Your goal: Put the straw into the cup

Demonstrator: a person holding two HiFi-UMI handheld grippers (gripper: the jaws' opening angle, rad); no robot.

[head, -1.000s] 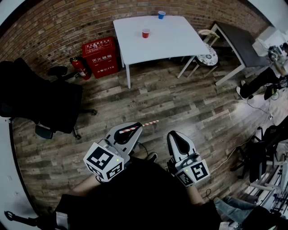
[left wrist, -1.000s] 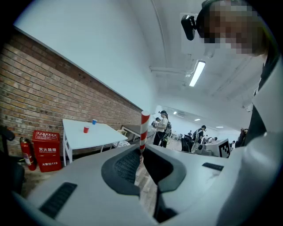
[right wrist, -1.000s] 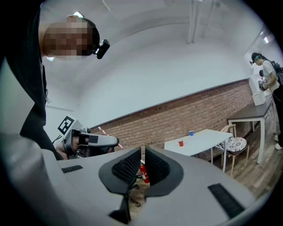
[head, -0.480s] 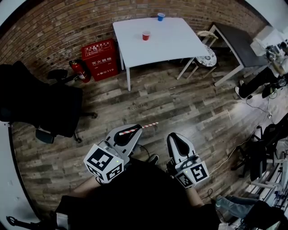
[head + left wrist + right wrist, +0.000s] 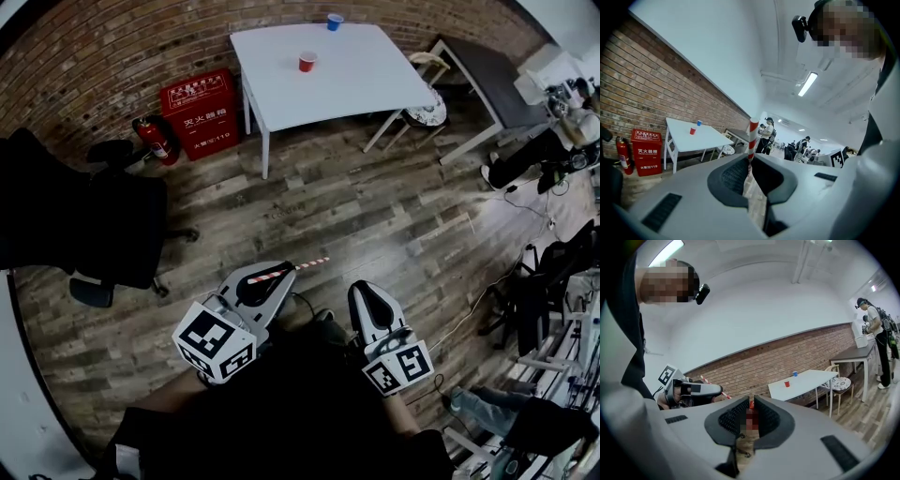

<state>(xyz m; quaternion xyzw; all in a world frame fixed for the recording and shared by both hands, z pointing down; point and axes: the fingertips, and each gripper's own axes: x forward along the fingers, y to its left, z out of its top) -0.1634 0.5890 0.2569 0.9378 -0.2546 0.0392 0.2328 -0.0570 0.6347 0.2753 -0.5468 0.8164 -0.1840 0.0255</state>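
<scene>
A red-and-white striped straw (image 5: 292, 268) sticks out to the right from my left gripper (image 5: 284, 271), which is shut on it at waist height above the wooden floor. In the left gripper view the straw (image 5: 753, 133) stands upright between the jaws. A red cup (image 5: 307, 62) stands on the white table (image 5: 352, 80) far ahead, with a blue cup (image 5: 335, 21) at the table's back edge. Both cups are far from both grippers. My right gripper (image 5: 365, 284) hangs beside the left, jaws close together with nothing in them. The right gripper view shows the red cup (image 5: 787, 384) and my left gripper (image 5: 696, 389).
A red fire-equipment box (image 5: 195, 112) and an extinguisher (image 5: 150, 139) stand left of the table against the brick wall. A black office chair (image 5: 103, 225) is at the left. A dark table (image 5: 483, 70) and a stool (image 5: 427, 112) stand right of the white table. People work at the right.
The room has slid slightly in the head view: the table sits a little higher and the chair has shifted. Both grippers and the straw keep the same pose.
</scene>
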